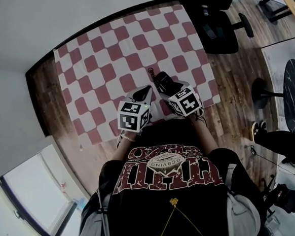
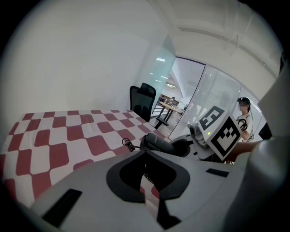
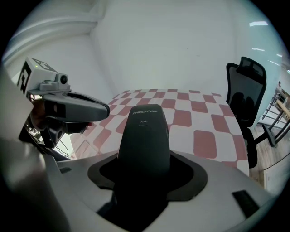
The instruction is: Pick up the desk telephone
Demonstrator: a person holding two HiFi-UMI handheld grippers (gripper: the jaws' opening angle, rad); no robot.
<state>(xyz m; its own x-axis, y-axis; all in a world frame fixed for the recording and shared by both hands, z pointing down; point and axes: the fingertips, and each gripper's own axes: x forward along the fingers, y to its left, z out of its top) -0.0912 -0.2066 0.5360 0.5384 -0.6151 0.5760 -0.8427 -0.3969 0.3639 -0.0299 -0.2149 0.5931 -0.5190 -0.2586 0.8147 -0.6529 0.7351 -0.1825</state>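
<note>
The desk telephone is a slim black handset with a coiled cord, held just above the red-and-white checked tablecloth near the table's front edge. My right gripper is shut on it. In the right gripper view the handset fills the space between the jaws of that gripper and points out over the cloth. My left gripper sits just left of it, shut, with nothing held. In the left gripper view, beyond this gripper, the handset and its cord lie ahead to the right.
A black office chair stands off the table's far right corner. A round dark table and a person's leg and shoe are at the right on the wooden floor. White walls run behind and left of the table.
</note>
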